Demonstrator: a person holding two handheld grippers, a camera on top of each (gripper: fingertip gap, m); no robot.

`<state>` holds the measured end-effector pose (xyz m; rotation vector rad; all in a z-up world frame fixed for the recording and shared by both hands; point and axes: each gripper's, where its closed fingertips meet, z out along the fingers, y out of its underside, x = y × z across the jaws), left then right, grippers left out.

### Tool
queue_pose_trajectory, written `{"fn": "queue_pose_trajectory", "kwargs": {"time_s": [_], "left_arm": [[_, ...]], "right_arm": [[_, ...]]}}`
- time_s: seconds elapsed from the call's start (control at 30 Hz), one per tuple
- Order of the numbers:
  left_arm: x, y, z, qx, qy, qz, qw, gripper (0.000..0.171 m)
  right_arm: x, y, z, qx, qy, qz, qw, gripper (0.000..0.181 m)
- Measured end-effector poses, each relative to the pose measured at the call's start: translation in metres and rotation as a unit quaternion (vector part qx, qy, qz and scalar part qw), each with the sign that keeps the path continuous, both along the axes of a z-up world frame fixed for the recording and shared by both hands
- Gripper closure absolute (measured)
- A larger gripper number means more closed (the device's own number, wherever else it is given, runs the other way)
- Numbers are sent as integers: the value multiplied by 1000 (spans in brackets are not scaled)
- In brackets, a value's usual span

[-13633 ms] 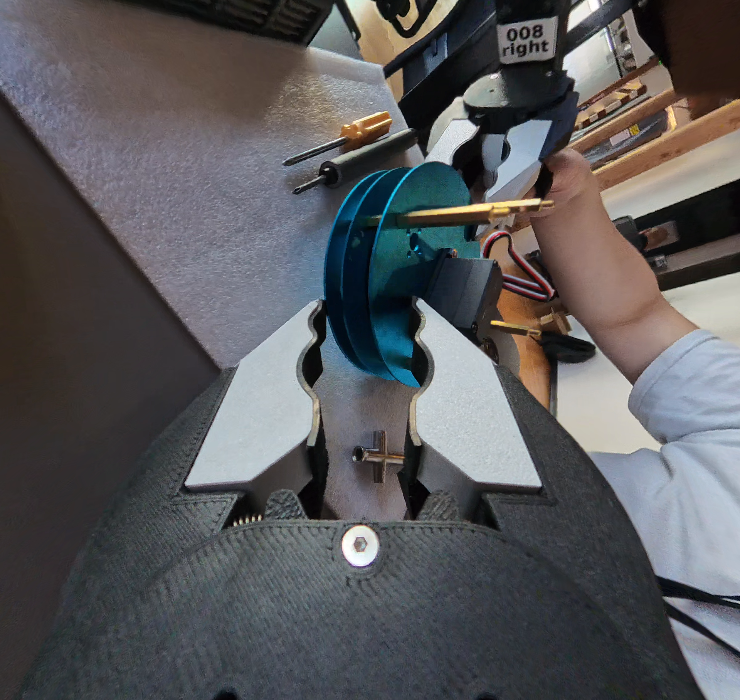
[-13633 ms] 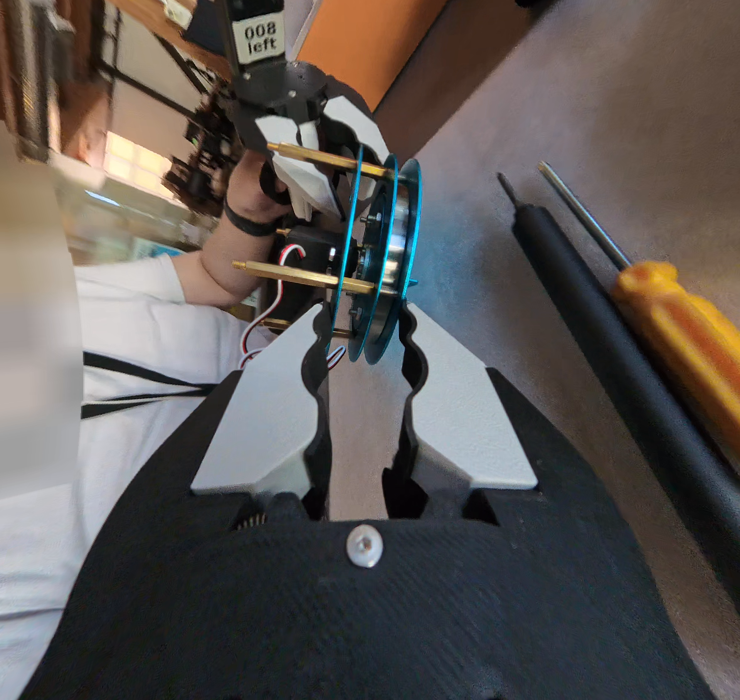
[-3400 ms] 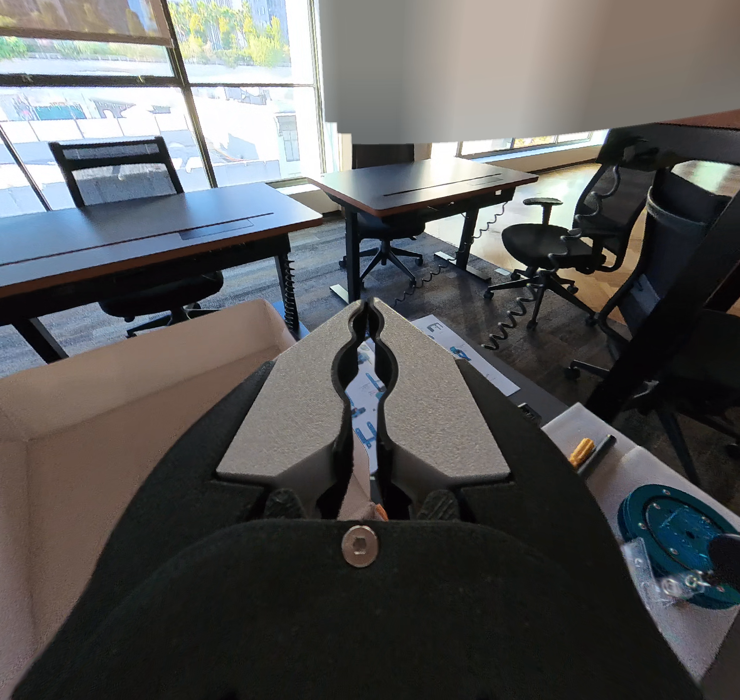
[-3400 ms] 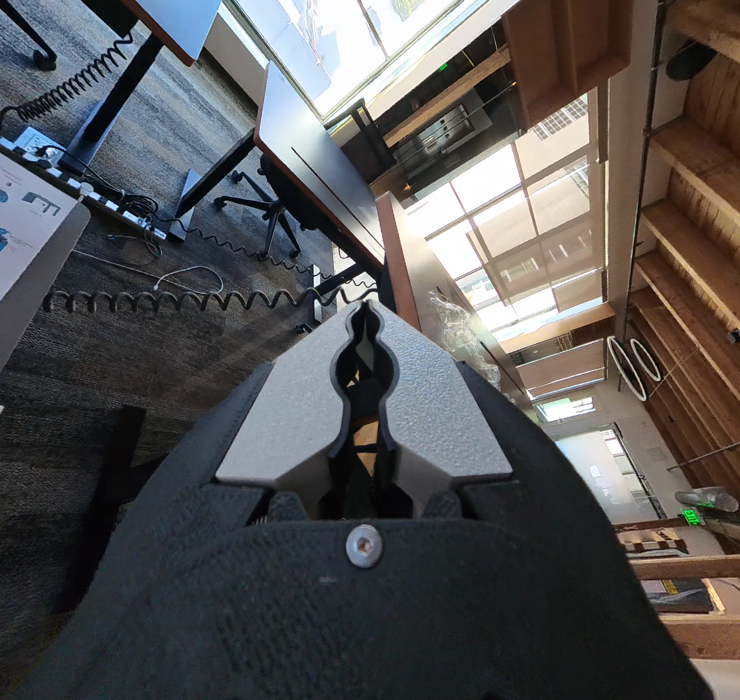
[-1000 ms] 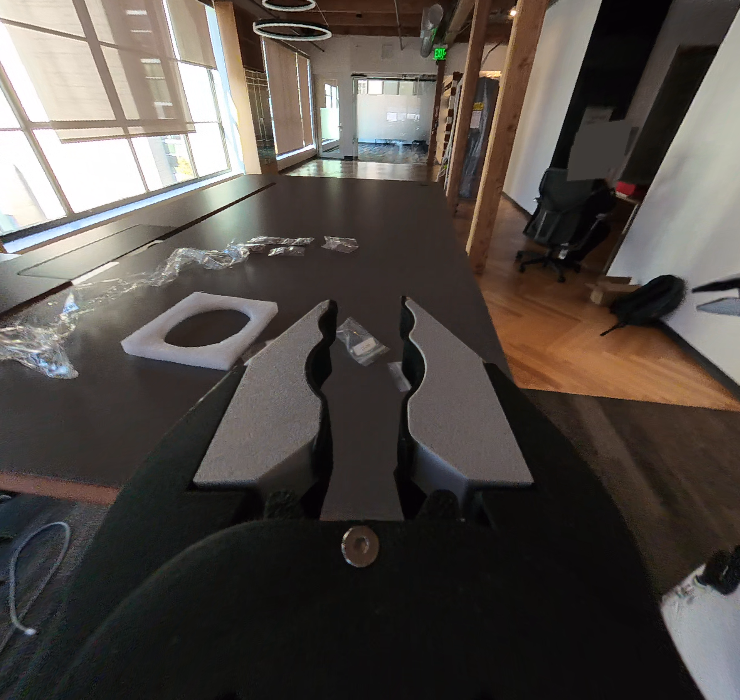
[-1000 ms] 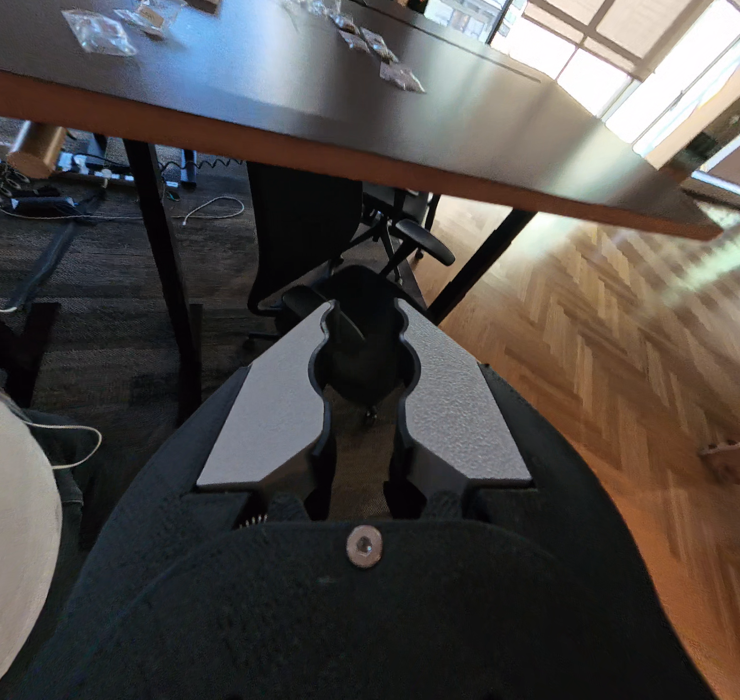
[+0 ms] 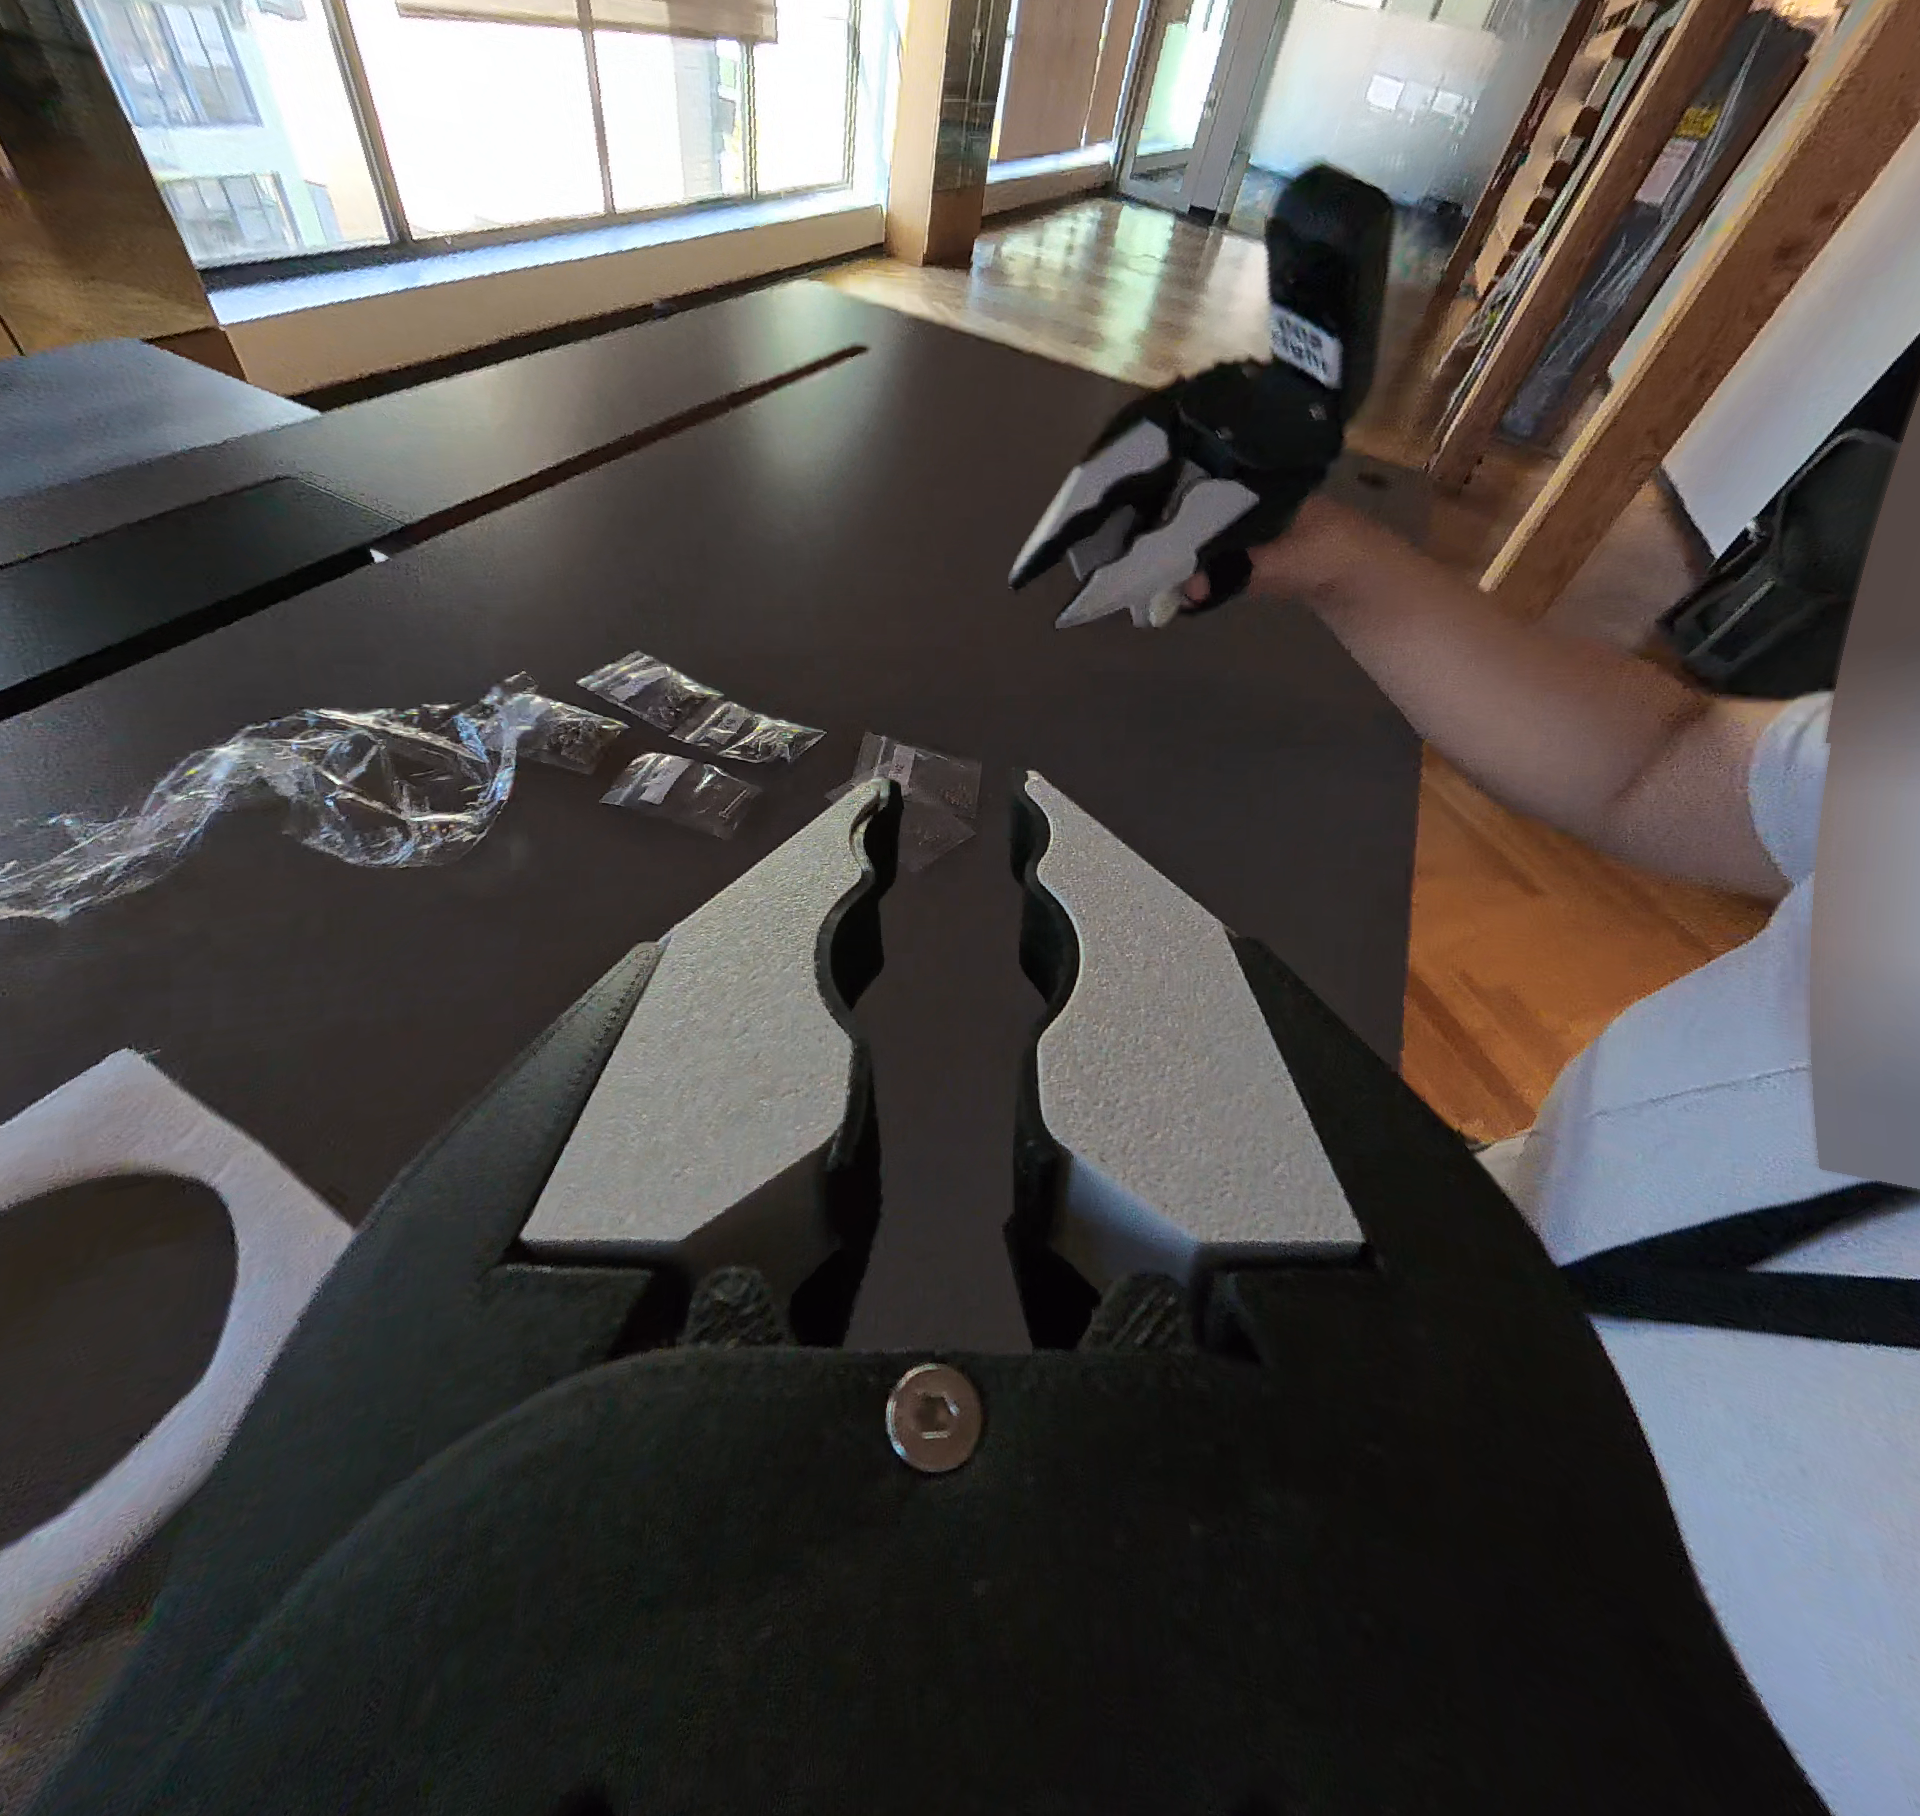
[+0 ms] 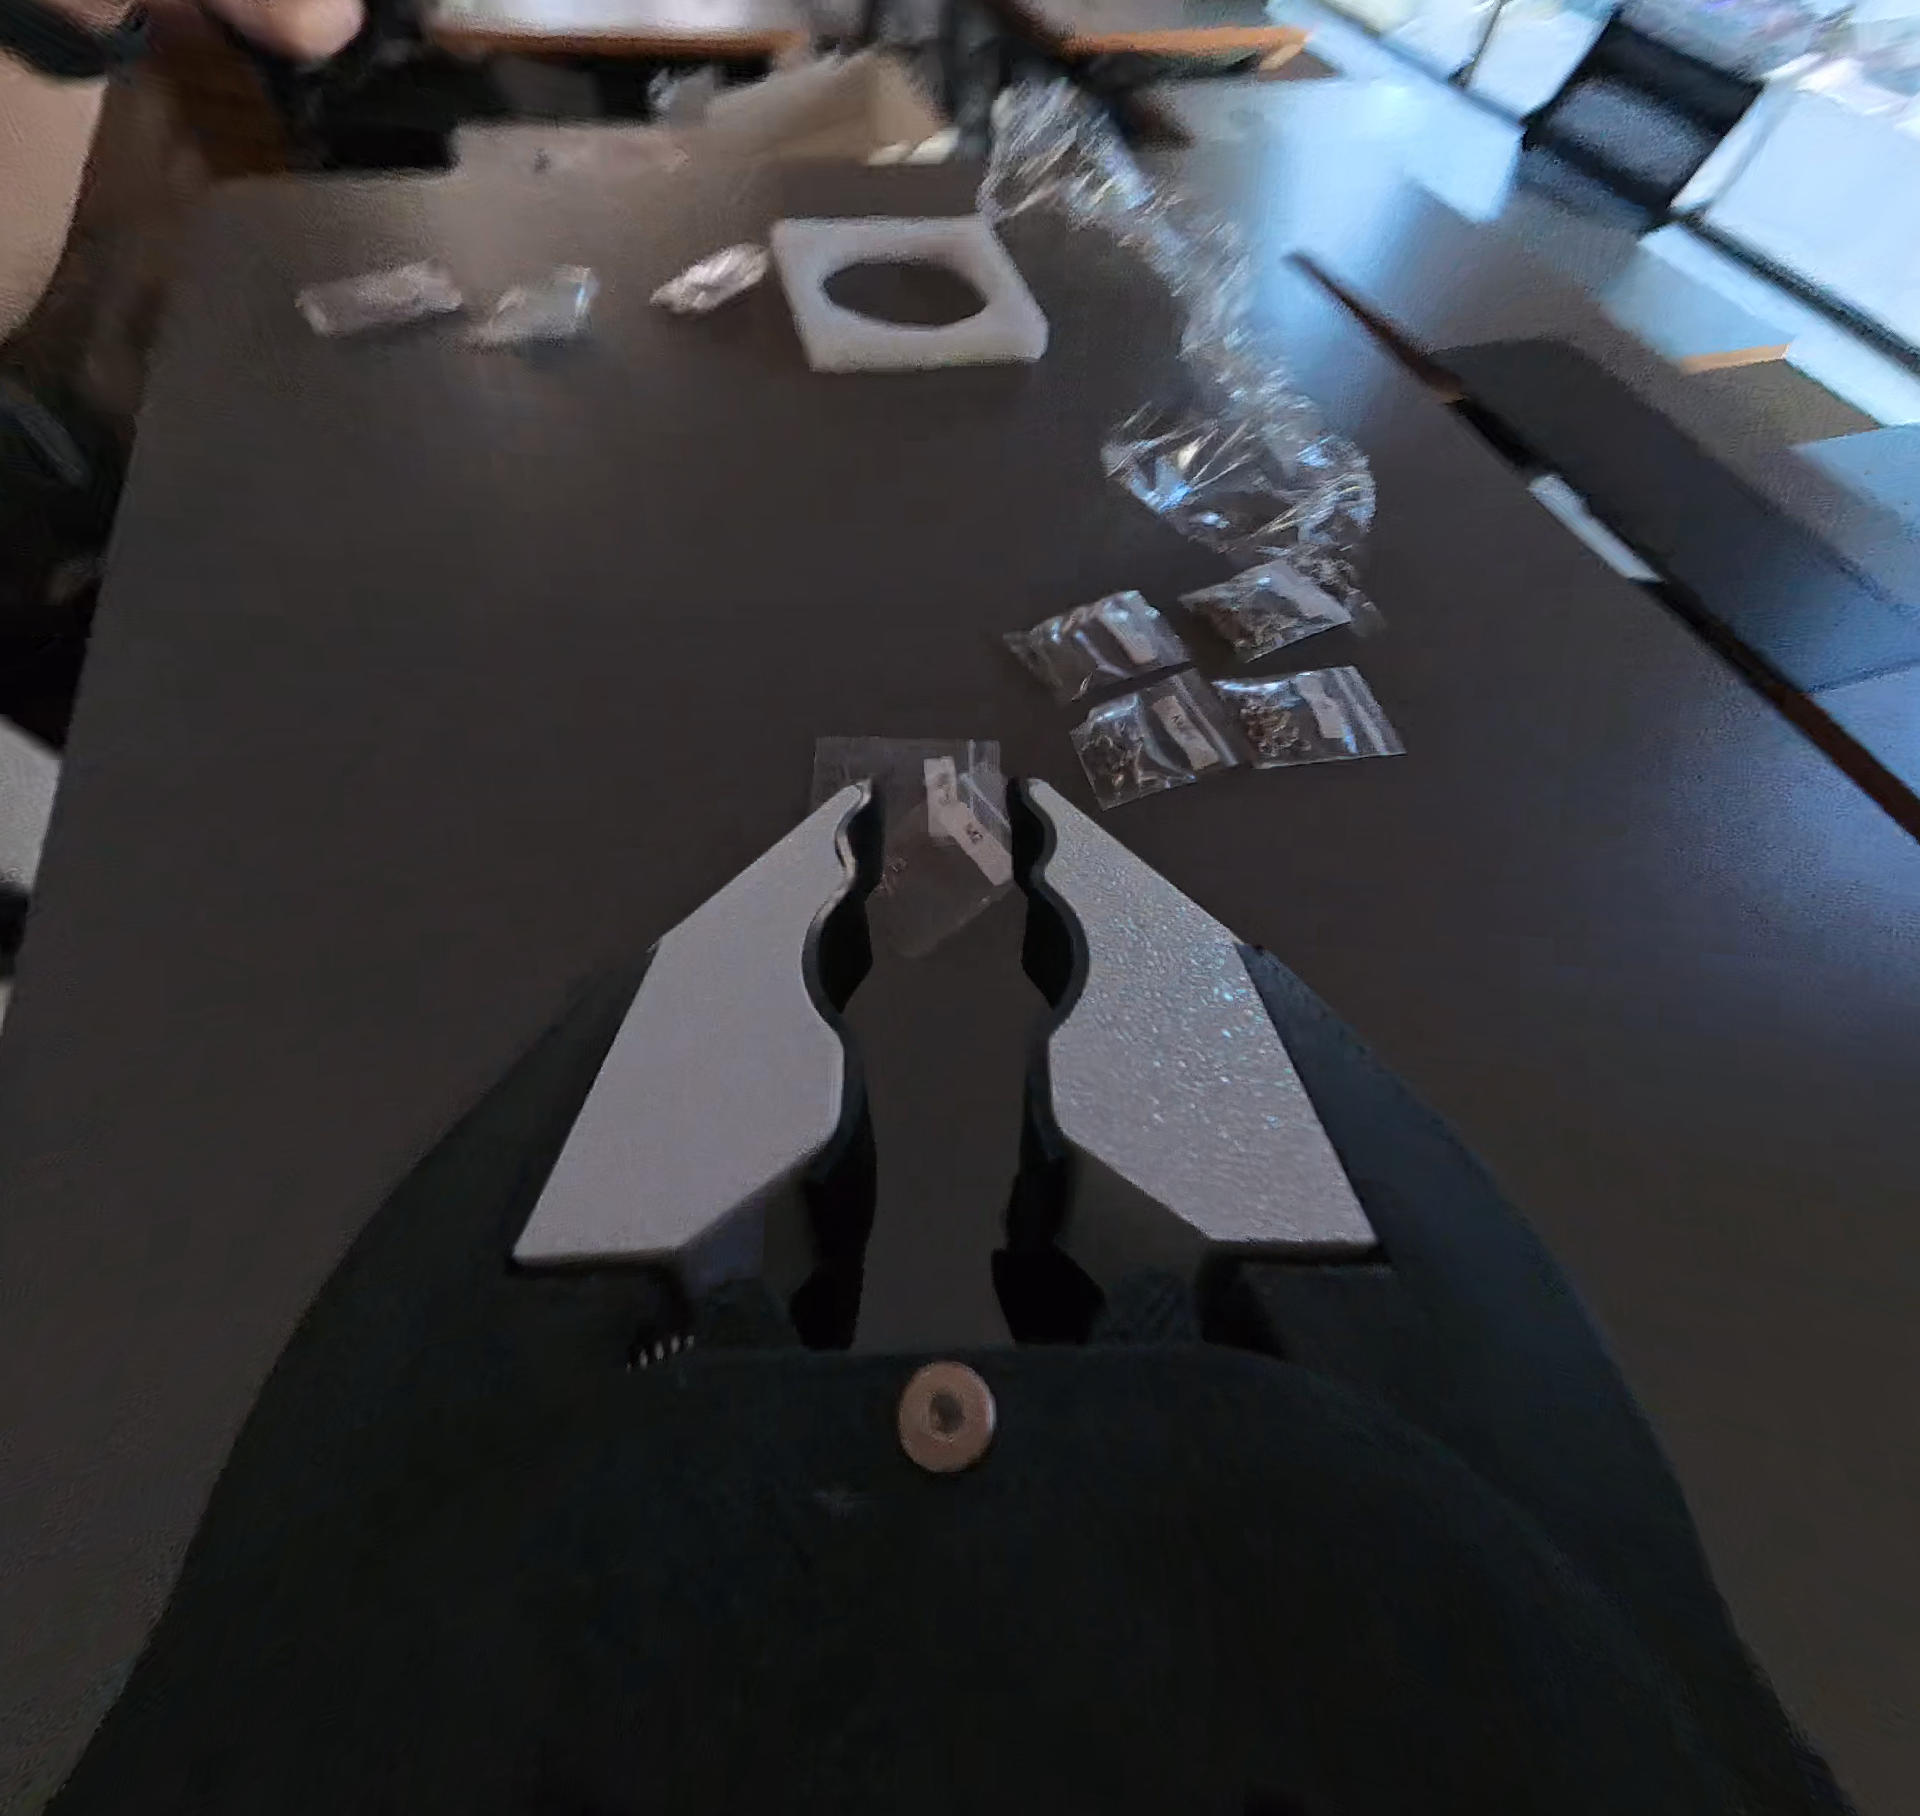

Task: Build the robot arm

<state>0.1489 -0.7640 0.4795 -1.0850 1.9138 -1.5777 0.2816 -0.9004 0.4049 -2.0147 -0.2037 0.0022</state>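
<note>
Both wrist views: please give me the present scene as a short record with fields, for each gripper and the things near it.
surface: dark table
left gripper: open, holds nothing, above the table
right gripper: open, holds nothing, above the table
nearest to both grippers: small clear bag flat on the table, just beyond the fingertips
beside it: four small clear bags with dark small parts
farther off: crumpled clear wrap; white foam square with a round hole
</note>
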Motion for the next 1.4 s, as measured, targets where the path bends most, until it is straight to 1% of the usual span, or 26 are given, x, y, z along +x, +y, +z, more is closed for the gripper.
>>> {"fn": "queue_pose_trajectory", "kwargs": {"time_s": [0.07, 0.13, 0.2, 0.27, 0.33, 0.4, 0.43, 0.47, 0.53, 0.57, 0.63, 0.73, 0.8, 0.83, 0.9, 1.0, 1.07, 1.17, 1.23, 1.3, 1.37, 1.4], "left_arm": [[30, -9, -9, 45, 26, 0, 999, 152], [66, -11, -13, 102, 43, 6, 994, 151], [106, -6, -9, 156, 41, 22, 987, 153], [147, 4, 0, 183, 36, 55, 981, 155], [180, 13, 8, 172, 35, 88, 980, 155], [202, 8, 7, 132, 55, 77, 987, 155], [208, 6, 1, 120, 71, 69, 988, 158], [213, 8, -6, 117, 88, 67, 987, 163], [220, 15, -19, 131, 110, 78, 982, 166], [223, 21, -24, 142, 123, 91, 978, 167], [222, 31, -30, 158, 151, 116, 969, 162], [215, 43, -34, 182, 159, 145, 960, 164], [212, 57, -36, 193, 169, 170, 951, 164], [211, 62, -34, 190, 170, 180, 950, 163], [211, 67, -24, 165, 159, 189, 955, 163], [209, 63, -12, 125, 148, 173, 966, 165], [209, 61, -7, 121, 144, 161, 969, 165], [209, 54, 4, 115, 128, 143, 975, 166], [207, 45, 13, 93, 117, 123, 981, 165], [204, 37, 20, 74, 110, 105, 986, 166], [201, 35, 23, 73, 106, 97, 987, 166], [201, 36, 24, 73, 103, 97, 987, 166]], "right_arm": [[23, 12, -15, -77, -2, 55, 996, 156], [51, 27, -26, -126, -23, 78, 989, 155], [70, 48, -26, -123, -18, 87, 988, 156], [81, 70, -22, -102, 4, 95, 990, 156], [92, 85, -26, -97, 15, 93, 991, 156], [102, 94, -35, -79, 9, 85, 993, 156], [111, 98, -40, -57, -5, 70, 996, 156], [119, 100, -41, -24, -20, 55, 998, 156], [123, 100, -39, 19, -12, 42, 999, 157], [123, 99, -40, 23, -1, 43, 999, 157], [120, 101, -43, 19, 4, 50, 999, 157], [119, 107, -52, 5, 12, 55, 998, 157], [119, 113, -45, 23, 35, 52, 998, 158], [120, 114, -42, 32, 46, 48, 997, 158], [125, 115, -41, 35, 71, 38, 996, 159], [139, 114, -39, 39, 119, 15, 992, 162], [145, 113, -42, 29, 132, -1, 991, 163], [143, 119, -58, -28, 136, -6, 990, 163], [142, 134, -68, -64, 141, -10, 988, 163], [133, 151, -75, -95, 166, -1, 982, 162], [135, 161, -87, -135, 155, -14, 978, 159], [137, 166, -87, -135, 147, -16, 980, 158]]}}
